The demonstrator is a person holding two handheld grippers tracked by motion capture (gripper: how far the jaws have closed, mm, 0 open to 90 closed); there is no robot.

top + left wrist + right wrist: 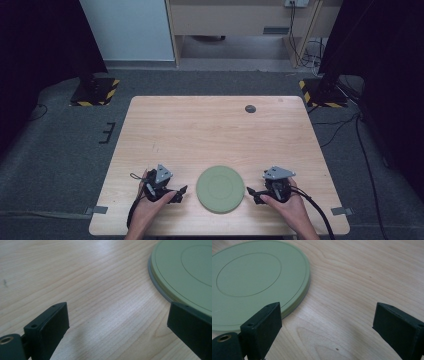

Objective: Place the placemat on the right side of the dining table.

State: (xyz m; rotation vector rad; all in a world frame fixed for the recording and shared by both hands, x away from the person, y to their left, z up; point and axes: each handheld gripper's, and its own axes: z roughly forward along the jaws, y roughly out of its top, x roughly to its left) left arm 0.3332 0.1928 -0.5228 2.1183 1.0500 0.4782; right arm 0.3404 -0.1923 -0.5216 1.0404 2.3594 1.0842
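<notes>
- Where the person's forearms enter from the near edge of the wooden table (165, 120), both are cut off by the frame, so only hands and part of each wrist show.
- Just left of the green disc (220, 189), the left gripper (178, 195) sits in the left hand (150, 205), jaws spread wide with bare wood between them; a grey three-cornered plate (163, 174) tops it.
- Just right of the green disc, the right gripper (254, 194) sits in the right hand (287, 205), jaws likewise wide apart and holding nothing; its black cable (315, 210) runs off past the table's near edge.
- From the left gripper view, the disc (185, 272) runs out of frame at the top and right, and one jaw covers part of its near rim; a thin grey layer shows under its edge there, and I cannot tell whether that is a second piece.
- From the right gripper view, the disc (252, 282) is cut off at the left, with a jaw overlapping its near rim; faint ring lines mark its top.
- The green disc lies flat near the table's near edge, between the two grippers, touching neither as far as the high view shows.
- Well beyond the disc, near the far edge, lies a small dark round object (250, 108), too small to identify.
</notes>
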